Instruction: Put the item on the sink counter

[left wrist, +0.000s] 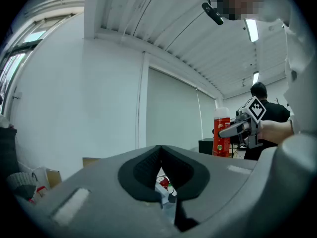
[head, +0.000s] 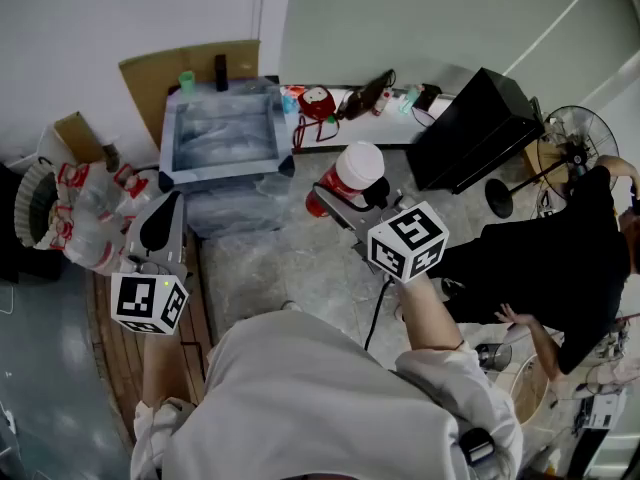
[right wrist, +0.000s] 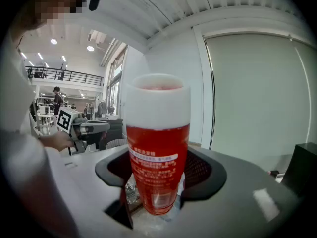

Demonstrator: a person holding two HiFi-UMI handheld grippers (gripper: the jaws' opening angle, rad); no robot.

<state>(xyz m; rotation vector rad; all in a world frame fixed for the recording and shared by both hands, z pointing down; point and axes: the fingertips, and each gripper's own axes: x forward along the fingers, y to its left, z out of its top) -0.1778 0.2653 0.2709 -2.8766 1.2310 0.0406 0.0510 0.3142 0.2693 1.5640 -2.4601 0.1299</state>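
A red bottle (head: 345, 180) with a white cap stands upright between the jaws of my right gripper (head: 338, 196), which is shut on its lower body. In the right gripper view the bottle (right wrist: 157, 167) fills the middle, with the right gripper (right wrist: 158, 176) pressed on both sides. I hold it over the floor, in front of the grey sink (head: 170, 138) and the white counter (head: 400, 130) to the sink's right. My left gripper (head: 160, 226) hangs at the left, shut and empty; its jaws meet in the left gripper view (left wrist: 159, 157), where the bottle (left wrist: 221, 135) shows at the right.
Small bottles and a red item (head: 318, 101) crowd the counter beside the sink. A black box (head: 475, 128) and a fan (head: 575, 133) stand at the right. A person in black (head: 580, 238) bends there. Packed water bottles (head: 90, 203) lie at the left.
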